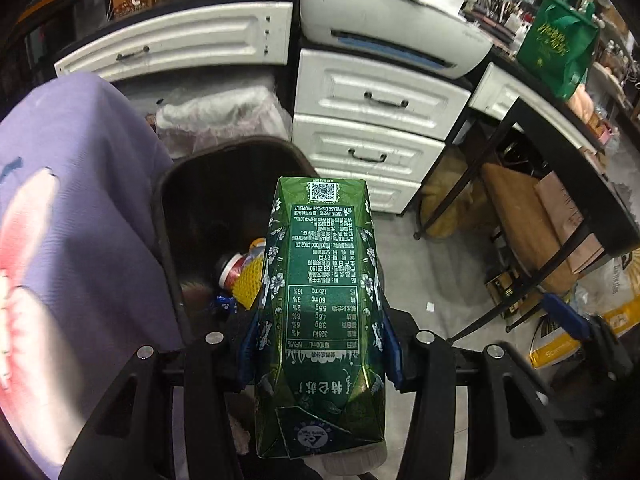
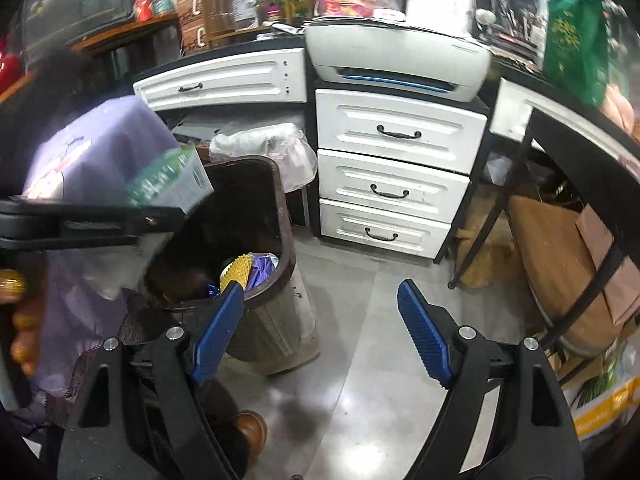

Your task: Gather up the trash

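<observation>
While the left gripper (image 1: 320, 344) stays unreleased, its blue pads (image 1: 390, 354) pinch a green drink carton (image 1: 320, 280) at both sides, the carton pointing forward over the near rim of the brown trash bin (image 1: 168, 200).
Right gripper (image 2: 320, 320): spread wide, holding nothing, low over the grey floor (image 2: 380, 380) just beside the bin.
Bin contents: yellow ridged item (image 2: 236, 274), purple wrapper (image 2: 260, 272), white-capped bottle (image 1: 232, 270).
Behind: white drawers (image 2: 396, 168), printer (image 2: 396, 60) on the counter (image 2: 568, 128).
Progress, judged: several pieces binned; carton carried to the bin, drop outstanding. Further trash elsewhere cannot be told.
</observation>
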Motion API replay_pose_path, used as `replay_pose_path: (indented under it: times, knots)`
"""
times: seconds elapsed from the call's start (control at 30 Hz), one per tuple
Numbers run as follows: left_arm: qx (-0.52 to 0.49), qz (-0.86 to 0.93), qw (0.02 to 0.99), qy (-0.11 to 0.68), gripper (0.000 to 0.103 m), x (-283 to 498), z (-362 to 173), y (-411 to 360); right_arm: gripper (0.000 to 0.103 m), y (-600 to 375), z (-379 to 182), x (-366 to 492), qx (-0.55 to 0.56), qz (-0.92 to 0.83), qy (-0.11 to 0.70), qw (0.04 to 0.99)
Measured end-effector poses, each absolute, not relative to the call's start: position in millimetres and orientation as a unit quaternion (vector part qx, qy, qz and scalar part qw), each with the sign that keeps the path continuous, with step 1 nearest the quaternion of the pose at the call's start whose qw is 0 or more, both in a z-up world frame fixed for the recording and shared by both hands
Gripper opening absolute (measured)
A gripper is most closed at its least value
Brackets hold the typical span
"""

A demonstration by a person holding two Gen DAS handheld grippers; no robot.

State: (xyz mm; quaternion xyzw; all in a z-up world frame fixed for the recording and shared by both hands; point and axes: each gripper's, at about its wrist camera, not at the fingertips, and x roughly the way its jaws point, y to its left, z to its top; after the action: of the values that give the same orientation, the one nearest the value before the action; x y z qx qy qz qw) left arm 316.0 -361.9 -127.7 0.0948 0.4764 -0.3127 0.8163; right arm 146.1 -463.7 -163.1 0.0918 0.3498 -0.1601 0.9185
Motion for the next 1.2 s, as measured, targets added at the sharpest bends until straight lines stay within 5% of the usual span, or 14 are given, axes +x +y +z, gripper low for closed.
replay_pose_path:
  times: [0.4,0.57,0.97,1.2]
  knots:
    - [0.13,-0.251,0.81,0.514,0.05,357.4,-186.2,-388.5,0.079,-463.4,-161.2,132.9,0.125,-0.153,0.334,0.922]
    - [0.142,-0.235,0.815,0.51,0.061,362.1,-186.9,-391.1,0.079,-462.3,-158.7,131.3,0.124,-0.152,0.329,0.924]
    - [0.103,-0.286,0.849,0.432,0.07,300.4,-116.1,-361.8,0.08,-457.7,-126.6,111.3,0.105,-0.17,0.293,0.935]
    - [0.062,-0.296,0.889,0.342,0.087,241.7,-46.6,-302.4,0.084,-438.3,-101.7,75.7,0.098,-0.173,0.27,0.942]
